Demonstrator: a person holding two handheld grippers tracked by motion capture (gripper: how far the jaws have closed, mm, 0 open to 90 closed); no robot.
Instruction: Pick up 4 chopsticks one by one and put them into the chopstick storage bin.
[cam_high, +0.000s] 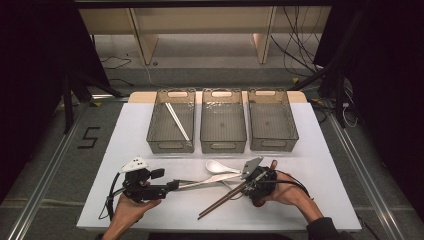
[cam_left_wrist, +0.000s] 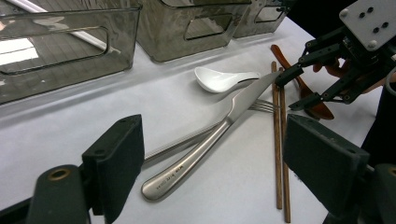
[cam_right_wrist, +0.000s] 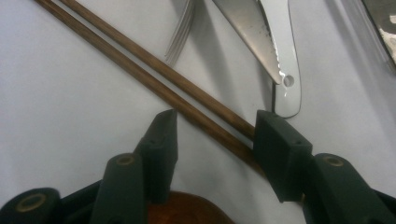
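While the right gripper (cam_right_wrist: 215, 128) stands with its black jaws half spread to either side of the pair of long brown wooden chopsticks (cam_right_wrist: 140, 67), the pads do not yet press on them, so nothing is held. Those sticks lie flat on the white table sheet (cam_high: 150, 135), crossed by the steel table knife (cam_left_wrist: 212, 135), with the steel fork (cam_left_wrist: 261, 106), a white ceramic soup spoon (cam_left_wrist: 219, 78) and a dark brown wooden spoon (cam_left_wrist: 306, 91) close by. Farther off, the left gripper (cam_high: 172, 185) hovers wide open and empty near the knife's handle. Judging by this, the grasp is in hand; next, the jaws must close squarely on both sticks, lift them from under the knife and carry them toward the three smoky plastic bins (cam_high: 223, 146).
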